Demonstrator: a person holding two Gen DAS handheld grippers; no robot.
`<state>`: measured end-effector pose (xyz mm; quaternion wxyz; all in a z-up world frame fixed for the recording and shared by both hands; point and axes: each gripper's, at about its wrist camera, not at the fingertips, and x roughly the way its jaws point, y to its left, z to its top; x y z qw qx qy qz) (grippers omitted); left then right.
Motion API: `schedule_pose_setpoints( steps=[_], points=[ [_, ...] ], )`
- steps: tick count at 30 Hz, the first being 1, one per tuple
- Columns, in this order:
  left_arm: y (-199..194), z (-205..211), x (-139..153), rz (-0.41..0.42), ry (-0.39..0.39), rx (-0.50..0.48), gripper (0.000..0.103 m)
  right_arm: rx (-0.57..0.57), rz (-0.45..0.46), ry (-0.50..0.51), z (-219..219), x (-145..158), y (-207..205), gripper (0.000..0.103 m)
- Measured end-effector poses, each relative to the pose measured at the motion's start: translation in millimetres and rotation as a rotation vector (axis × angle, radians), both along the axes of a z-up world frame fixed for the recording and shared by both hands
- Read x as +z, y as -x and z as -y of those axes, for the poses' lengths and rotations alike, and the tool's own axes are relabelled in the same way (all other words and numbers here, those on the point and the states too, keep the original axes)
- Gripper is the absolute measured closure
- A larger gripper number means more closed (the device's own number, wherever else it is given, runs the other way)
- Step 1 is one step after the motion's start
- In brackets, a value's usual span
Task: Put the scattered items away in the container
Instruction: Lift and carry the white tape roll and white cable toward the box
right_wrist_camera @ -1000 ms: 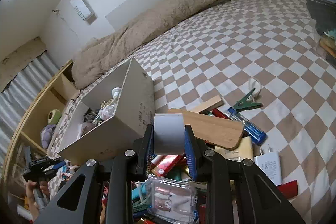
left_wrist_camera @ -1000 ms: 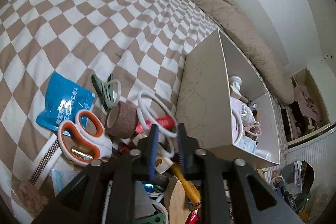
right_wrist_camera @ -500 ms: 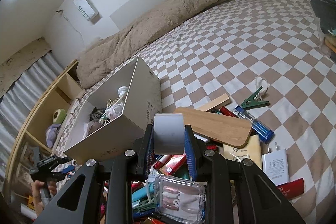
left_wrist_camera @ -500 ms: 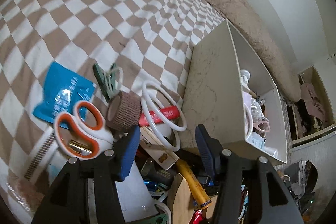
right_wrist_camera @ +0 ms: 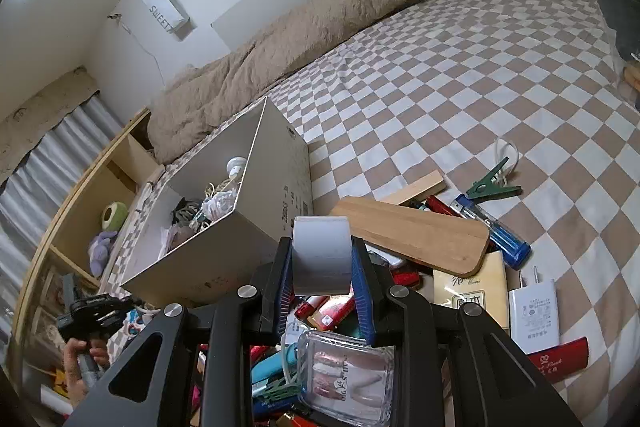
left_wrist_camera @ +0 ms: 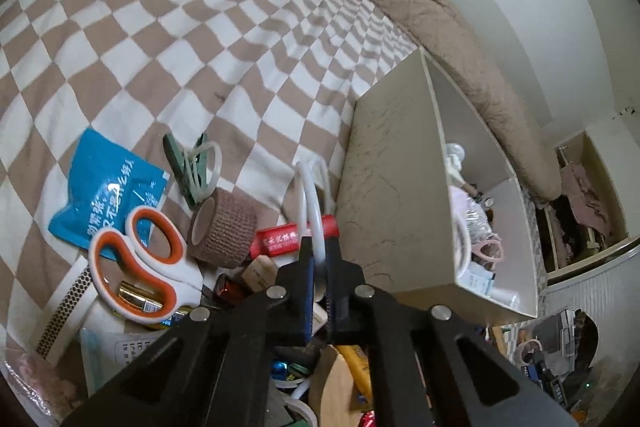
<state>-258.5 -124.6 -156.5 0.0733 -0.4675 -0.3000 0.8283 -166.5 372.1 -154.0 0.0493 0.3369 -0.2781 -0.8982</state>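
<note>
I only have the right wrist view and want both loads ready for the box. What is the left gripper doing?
Observer: The left gripper is shut on a white ring, which stands on edge close to the box wall.
Operator: Anything loose on that side I can't see?
Observer: A pair of orange-handled scissors lies partly on a blue packet.
Operator: What's next to them?
Observer: A brown bandage roll lies between the scissors and a red tube.

You see a checkered bedspread (left_wrist_camera: 168, 27) with a tan duvet (right_wrist_camera: 320, 27) bunched along the wall. A "SWEET" sign (right_wrist_camera: 165, 11) hangs above it, and plush toys (right_wrist_camera: 106, 231) sit on a wooden shelf (right_wrist_camera: 80, 203).
</note>
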Motion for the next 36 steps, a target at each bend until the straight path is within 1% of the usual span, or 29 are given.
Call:
schedule_pose_setpoints(
  steps=[3, 8, 13, 18, 22, 25, 28, 36],
  points=[
    [-3.0, 3.5, 7.5, -0.024, -0.002, 0.007, 0.097, -0.001, -0.002, 0.004, -1.0, -0.1, 0.2, 0.075],
    [-6.6, 10.0, 17.5, -0.062, -0.028, 0.017, 0.097, 0.002, -0.003, 0.005, -0.5, -0.2, 1.0, 0.075],
    [-13.6, 12.2, 35.5, -0.129, -0.043, 0.02, 0.097, 0.006, -0.006, 0.007, 0.5, -0.3, 1.1, 0.075],
    [-18.2, 11.2, 49.3, -0.179, -0.054, 0.013, 0.097, 0.014, -0.02, 0.005, 2.5, 1.9, 0.3, 0.075],
    [-22.9, 10.3, 59.9, -0.215, -0.046, 0.009, 0.097, 0.026, -0.044, 0.01, 4.7, 5.1, -0.7, 0.075],
    [-25.5, 10.1, 66.2, -0.236, -0.044, 0.006, 0.097, 0.049, -0.081, 0.018, 8.5, 10.1, -2.7, 0.075],
    [-28.6, 7.4, 72.0, -0.255, -0.026, 0.002, 0.098, 0.071, -0.102, 0.02, 13.4, 13.4, -3.0, 0.075],
    [-34.5, -10.6, 82.7, -0.297, 0.008, -0.043, 0.097, 0.129, -0.125, 0.036, 28.4, 19.0, -2.2, 0.075]
  ],
)
